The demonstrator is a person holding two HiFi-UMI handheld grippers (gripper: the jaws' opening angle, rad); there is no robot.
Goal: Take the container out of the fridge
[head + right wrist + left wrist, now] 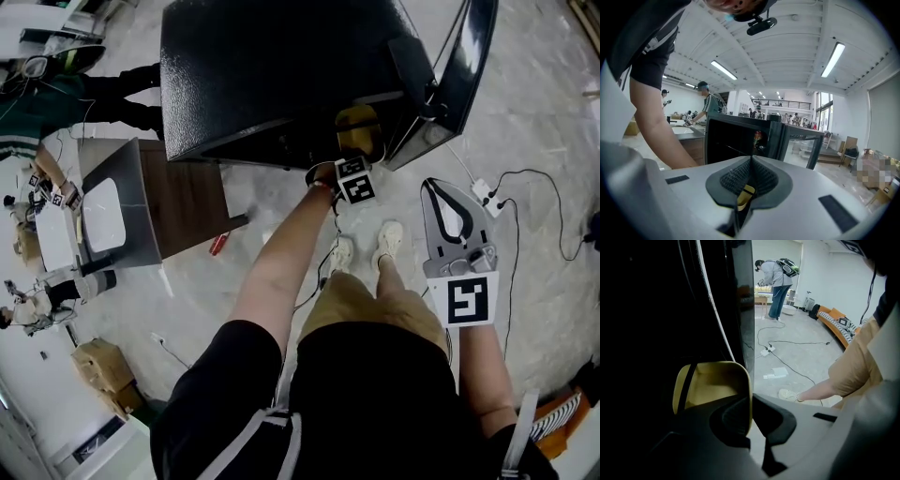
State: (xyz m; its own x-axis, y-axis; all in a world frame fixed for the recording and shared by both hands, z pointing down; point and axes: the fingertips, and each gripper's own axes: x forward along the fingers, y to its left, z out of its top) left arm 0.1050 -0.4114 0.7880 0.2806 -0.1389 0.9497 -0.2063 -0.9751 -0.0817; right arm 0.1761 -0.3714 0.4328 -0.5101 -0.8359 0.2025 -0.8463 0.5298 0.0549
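Note:
The black fridge (281, 66) stands on the floor with its door (464, 66) swung open to the right. A yellow container (359, 125) sits at the fridge's open front. My left gripper (352, 161) reaches into it. In the left gripper view the left gripper (751, 408) is shut on the right wall of the yellow container (712, 385), one jaw inside and one outside. My right gripper (433, 187) hangs apart to the right of the fridge, shut and holding nothing. In the right gripper view the right gripper (751, 161) points at the fridge (736, 138).
A cable and power strip (483, 192) lie on the floor right of the door. A wooden cabinet (183, 202) stands left of the fridge, with a red can (218, 244) by it. My shoes (387, 239) are just before the fridge. A person (774, 275) stands far off.

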